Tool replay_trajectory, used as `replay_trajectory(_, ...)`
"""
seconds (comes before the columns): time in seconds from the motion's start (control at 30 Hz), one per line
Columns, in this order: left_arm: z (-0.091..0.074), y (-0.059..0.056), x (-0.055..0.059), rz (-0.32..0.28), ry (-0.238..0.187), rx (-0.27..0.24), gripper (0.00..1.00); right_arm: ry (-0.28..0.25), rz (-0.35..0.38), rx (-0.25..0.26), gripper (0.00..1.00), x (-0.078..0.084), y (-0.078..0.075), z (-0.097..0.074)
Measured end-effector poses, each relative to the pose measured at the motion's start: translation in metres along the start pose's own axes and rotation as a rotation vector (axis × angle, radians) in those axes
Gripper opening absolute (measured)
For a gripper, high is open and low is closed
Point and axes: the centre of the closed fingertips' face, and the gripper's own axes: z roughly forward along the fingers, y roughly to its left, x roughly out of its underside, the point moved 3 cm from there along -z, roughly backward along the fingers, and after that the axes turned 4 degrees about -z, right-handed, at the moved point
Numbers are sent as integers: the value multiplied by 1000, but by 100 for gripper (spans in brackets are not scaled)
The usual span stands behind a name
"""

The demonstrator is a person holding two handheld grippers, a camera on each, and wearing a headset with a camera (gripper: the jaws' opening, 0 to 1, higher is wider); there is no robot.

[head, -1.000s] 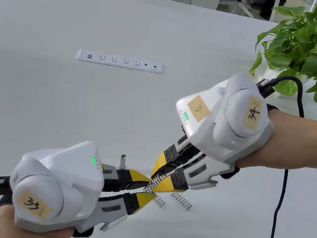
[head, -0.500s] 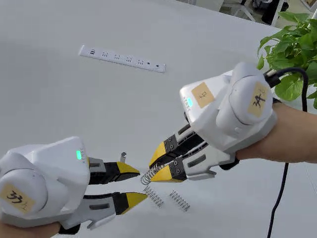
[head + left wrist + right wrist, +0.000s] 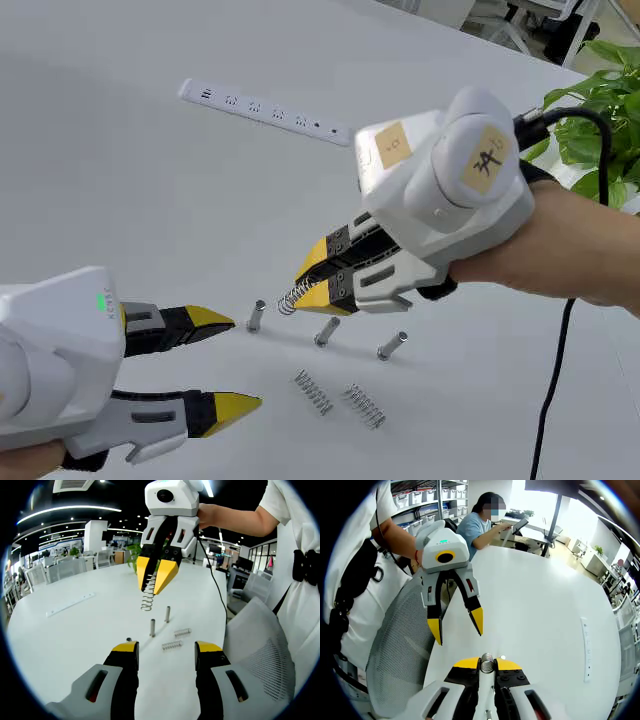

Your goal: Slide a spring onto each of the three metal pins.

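Three short metal pins (image 3: 256, 316) (image 3: 325, 331) (image 3: 392, 345) stand upright in a row on the white table. My right gripper (image 3: 306, 289) hovers just above the left pin, shut on a spring (image 3: 289, 299) that sticks out of its yellow tips. Two more springs (image 3: 313, 391) (image 3: 364, 405) lie flat in front of the pins. My left gripper (image 3: 232, 362) is at the lower left, open, with nothing between its fingers. In the left gripper view the held spring (image 3: 146, 600) hangs above two pins (image 3: 152, 627) (image 3: 167, 614). In the right gripper view the spring's end (image 3: 486, 664) sits between the shut jaws.
A white power strip (image 3: 268, 112) lies at the far side of the table. A green plant (image 3: 600, 110) stands at the right edge, and a black cable (image 3: 555, 380) trails down from the right hand. A person (image 3: 485, 525) sits at the table's far end.
My left gripper has opened wide and drawn back to the left, away from the right gripper. The right gripper has lifted with the spring, and all three pins now show.
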Motion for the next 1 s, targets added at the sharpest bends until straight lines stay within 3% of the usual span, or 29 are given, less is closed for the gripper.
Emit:
replay_trajectory(0.23,-4,6,4,-20,-20,-17,50,47,-7,4,7,3,-15,13)
replay_trajectory(0.6,-1,5,7,-48,-56,6,70,99,2,-8,7,13,-27,35)
replay_trajectory(1.0,0,8,14,-81,-65,6,75,132,4,-45,7,22,-33,56)
